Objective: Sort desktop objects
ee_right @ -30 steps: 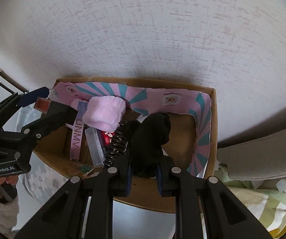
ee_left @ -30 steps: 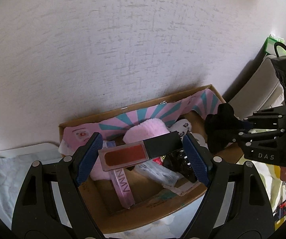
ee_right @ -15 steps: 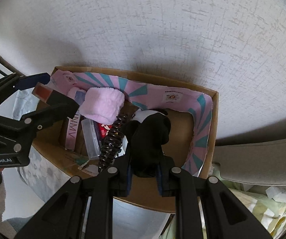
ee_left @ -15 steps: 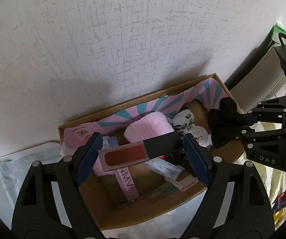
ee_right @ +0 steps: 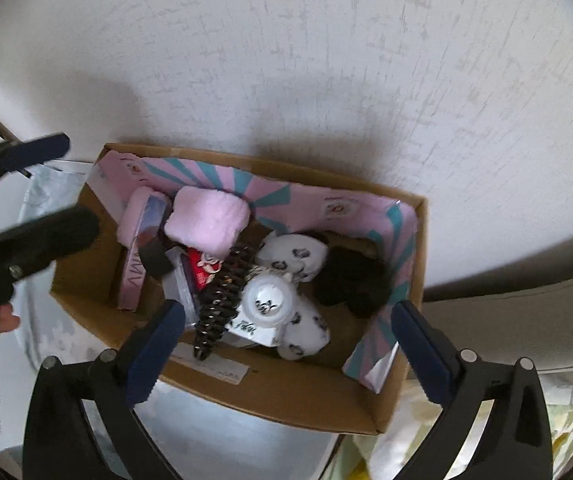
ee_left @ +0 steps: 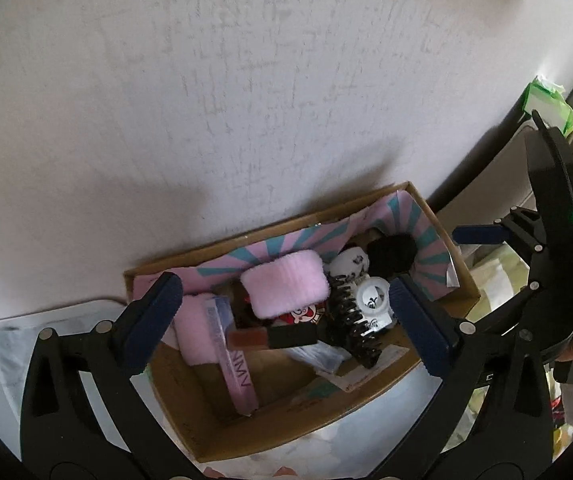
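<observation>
Left gripper [ee_left: 286,320] jaws were opening wide over the cardboard box [ee_left: 270,428], nothing pressed between the pads; the lip gloss tube [ee_left: 274,336], red end and black cap, was inside the box below the open fingers, touching neither pad. Right gripper [ee_right: 290,344] jaws were opening wide too, over the same box, with nothing gripped; the black fabric piece [ee_right: 350,280] sat in the box at its right end, against the pink and teal lining [ee_right: 402,240]. In the box's middle lay a black claw hair clip [ee_right: 222,296], a white jar with black print [ee_right: 268,300] just beside it, and white printed socks [ee_right: 302,336]. A pink fluffy pad [ee_right: 206,220] sat toward the back wall, and a pink labelled strip [ee_left: 238,372] at the box's left end.
</observation>
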Demonstrator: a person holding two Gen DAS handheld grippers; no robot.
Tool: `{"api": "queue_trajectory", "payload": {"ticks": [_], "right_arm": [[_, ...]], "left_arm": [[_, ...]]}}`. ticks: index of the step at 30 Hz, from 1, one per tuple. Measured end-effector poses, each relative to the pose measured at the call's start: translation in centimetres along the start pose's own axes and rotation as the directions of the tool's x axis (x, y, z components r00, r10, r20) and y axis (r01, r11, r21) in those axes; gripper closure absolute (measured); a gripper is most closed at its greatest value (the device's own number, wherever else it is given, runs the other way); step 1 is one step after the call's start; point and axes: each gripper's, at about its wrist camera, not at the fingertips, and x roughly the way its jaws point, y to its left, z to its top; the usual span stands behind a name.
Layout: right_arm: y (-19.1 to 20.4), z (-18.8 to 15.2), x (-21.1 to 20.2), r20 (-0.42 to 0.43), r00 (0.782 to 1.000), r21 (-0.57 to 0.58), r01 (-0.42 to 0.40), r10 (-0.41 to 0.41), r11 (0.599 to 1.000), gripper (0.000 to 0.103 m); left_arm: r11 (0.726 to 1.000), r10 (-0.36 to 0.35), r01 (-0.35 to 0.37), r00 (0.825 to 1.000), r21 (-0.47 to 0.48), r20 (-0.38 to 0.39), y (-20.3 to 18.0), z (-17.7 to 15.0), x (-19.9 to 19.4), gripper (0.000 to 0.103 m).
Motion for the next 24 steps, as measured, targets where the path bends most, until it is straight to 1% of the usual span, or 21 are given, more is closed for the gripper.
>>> {"api": "queue_trajectory", "payload": {"ticks": [4,7,9,11,13,15,19,20,24], "right_arm": [[0.3,-0.3,-0.4,0.003,1.0,0.019,-0.001,0.001,1.0,0.0],[0.7,-0.3,-0.9,0.01,1.0,0.017,0.009,-0.01,1.0,0.0],[0.9,-0.4,-1.1,0.015,1.0,0.018,0.016,-0.016,1.0,0.0],[1.2,-0.5,-1.6,0.022,0.999,0.026,0.03,-0.03,0.999,0.0],[1.7,-0.6,-2.5,0.036,0.999,0.04,0.027,-0.029,0.999,0.0],[2.3,-0.7,-3.5,0.06,0.997,0.047,0.036,-0.039,0.998,0.0],[4.5,-1.0,-6.4,0.117,0.989,0.059,0.087,-0.094,0.994,0.0],[5.0,-1.1,-7.0,0.129,0.986,0.062,0.094,-0.101,0.994,0.0],[7.5,-1.5,-10.2,0.195,0.974,0.101,0.095,-0.114,0.99,0.0]], "left_arm": [[0.999,-0.03,0.03,0.999,-0.02,0.017,0.3,-0.1,-0.6,0.0],[0.999,-0.031,0.032,0.999,-0.022,0.037,0.3,-0.1,-1.4,0.0],[0.999,-0.043,0.044,0.998,-0.026,0.038,0.4,-0.2,-2.0,0.0],[0.997,-0.069,0.07,0.997,-0.03,0.038,0.4,-0.3,-2.9,0.0],[0.997,-0.068,0.07,0.997,-0.039,0.045,0.4,-0.5,-3.8,0.0],[0.998,-0.044,0.047,0.997,-0.048,0.067,0.8,-0.7,-5.4,0.0],[0.998,0.008,0.0,0.991,-0.066,0.135,1.8,-1.1,-9.5,0.0],[0.997,0.035,-0.023,0.986,-0.076,0.165,2.2,-1.3,-11.1,0.0],[0.993,0.089,-0.067,0.967,-0.102,0.238,3.1,-2.2,-15.6,0.0]]}}
